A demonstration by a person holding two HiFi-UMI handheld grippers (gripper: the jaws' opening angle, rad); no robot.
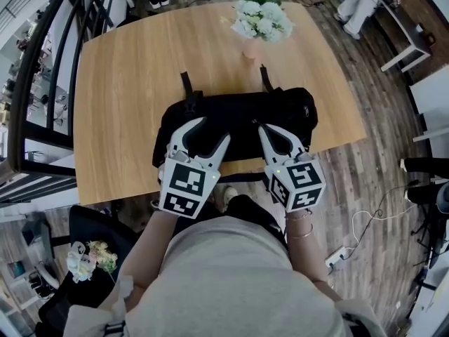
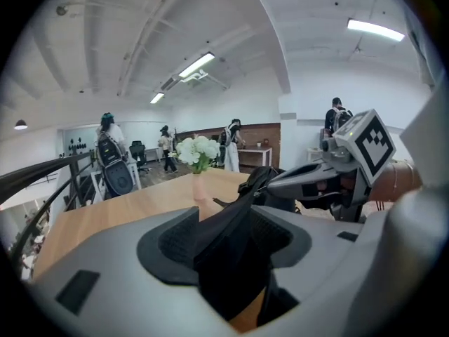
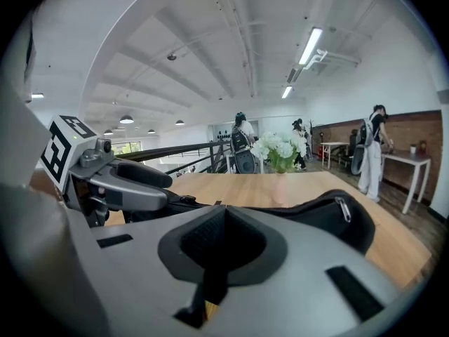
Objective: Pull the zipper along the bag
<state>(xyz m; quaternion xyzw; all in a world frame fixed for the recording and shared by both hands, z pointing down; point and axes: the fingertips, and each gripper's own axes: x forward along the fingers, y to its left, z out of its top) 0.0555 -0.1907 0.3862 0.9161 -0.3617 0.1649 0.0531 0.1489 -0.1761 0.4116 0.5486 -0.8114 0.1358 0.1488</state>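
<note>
A black bag lies across the near edge of the wooden table. My left gripper is over the bag's left half with its jaws spread wide. A raised fold of the bag stands between them and neither pad presses on it. My right gripper is shut, its tip against the bag's top just right of the middle. Whether it pinches anything is hidden. In the right gripper view a metal zipper pull hangs on the bag's far right end, and the open left gripper shows at the left.
A pink vase of white flowers stands on the table behind the bag. Two bag straps lie toward the table's middle. A black railing runs along the left. People stand in the room beyond.
</note>
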